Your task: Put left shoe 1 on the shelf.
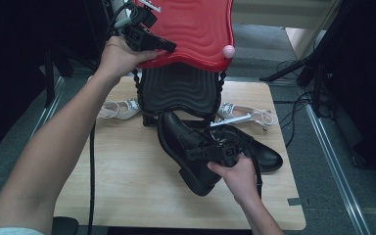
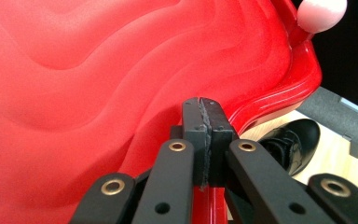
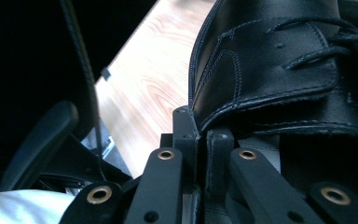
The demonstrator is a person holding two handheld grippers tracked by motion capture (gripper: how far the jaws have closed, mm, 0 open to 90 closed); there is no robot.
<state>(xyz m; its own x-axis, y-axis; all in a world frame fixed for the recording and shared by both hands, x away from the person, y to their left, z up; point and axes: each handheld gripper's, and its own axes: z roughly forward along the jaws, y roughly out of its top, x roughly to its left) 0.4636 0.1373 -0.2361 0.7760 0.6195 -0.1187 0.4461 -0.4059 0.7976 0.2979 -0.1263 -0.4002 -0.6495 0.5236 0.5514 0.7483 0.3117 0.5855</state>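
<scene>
light wooden rounded-corner table [image 1: 127, 196] has bare room across its near-left part, front edge free; grey floor on both sides, a dark stand with cables off the right edge. left gripper [image 1: 169, 47] is up at the back, clenched on the lower rim of a glossy red wavy-ribbed plastic lid [image 1: 196, 24], held lifted and tilted over a black ribbed plastic box [image 1: 178, 88] standing at the table's far middle; in the left gripper view the pads [image 2: 200, 126] pinch the red rim edge-on, and a small pink round knob [image 2: 319, 14] sits at the lid's far corner. right gripper [image 1: 232, 149] grasps a black lace-up leather ankle boot with block heel [image 1: 181, 147] by the collar; in the right gripper view the leather edge [image 3: 261, 100] sits pinched between the pads. boot is just in front of the black box, centre-right of the table, tipped up; sole and heel face the near-left, long axis runs diagonally from far-left down toward the near-right. a second black leather boot [image 1: 267, 154] lies flat close behind it to the right, toe pointing right. two white strappy sandals flank the box, one left [image 1: 117, 108], one right [image 1: 245, 115], crowding the back strip; the box and hanging lid block the far side.
</scene>
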